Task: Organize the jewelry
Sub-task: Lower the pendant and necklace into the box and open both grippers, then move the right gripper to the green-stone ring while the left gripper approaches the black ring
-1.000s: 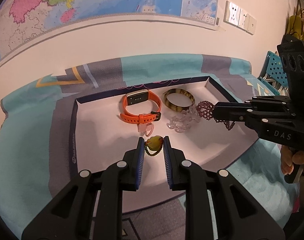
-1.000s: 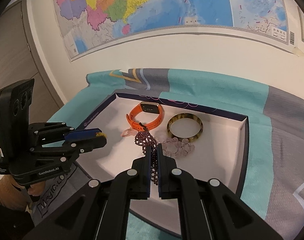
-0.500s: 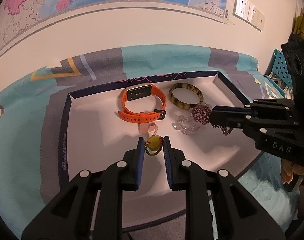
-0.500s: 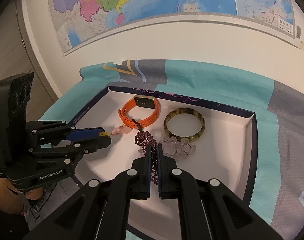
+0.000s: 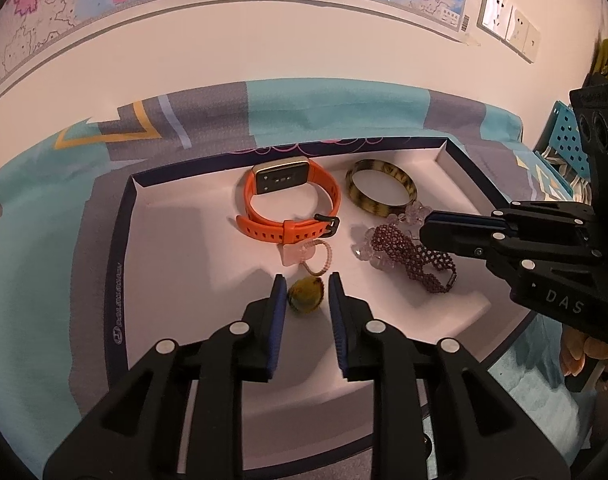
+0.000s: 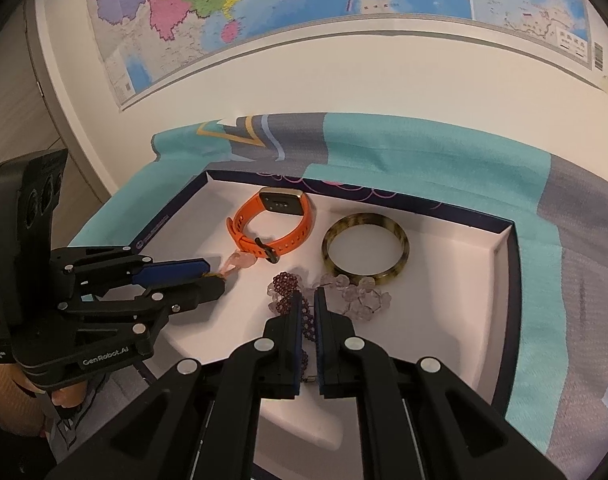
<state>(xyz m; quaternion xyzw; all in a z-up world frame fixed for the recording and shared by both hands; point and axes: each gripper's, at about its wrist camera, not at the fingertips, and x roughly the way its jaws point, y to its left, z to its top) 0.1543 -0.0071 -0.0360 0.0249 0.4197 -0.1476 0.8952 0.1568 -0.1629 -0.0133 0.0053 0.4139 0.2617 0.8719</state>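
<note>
**Yellow-green bead piece being let go, maroon strand next**

Blue-padded left gripper point(image 5: 304, 296) is opening, pads clear of the yellow-green bead piece point(image 5: 306, 295) lying between them, just below the orange watch point(image 5: 290, 210). Back straight out, no dragging. Right gripper point(image 6: 307, 312) stands barely parted around the maroon beaded bracelet point(image 6: 292, 300), right of the watch; lift clear before retreating.

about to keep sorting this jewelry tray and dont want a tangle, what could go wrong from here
1. The left gripper is opening around the yellow-green pendant, which lies close to the pink ring; nudging forward could snag it.
2. The right gripper's jaws are opening with the purple beaded bracelet still between them; that bracelet overlaps the clear crystal bracelet, so withdrawing might drag both.
</note>
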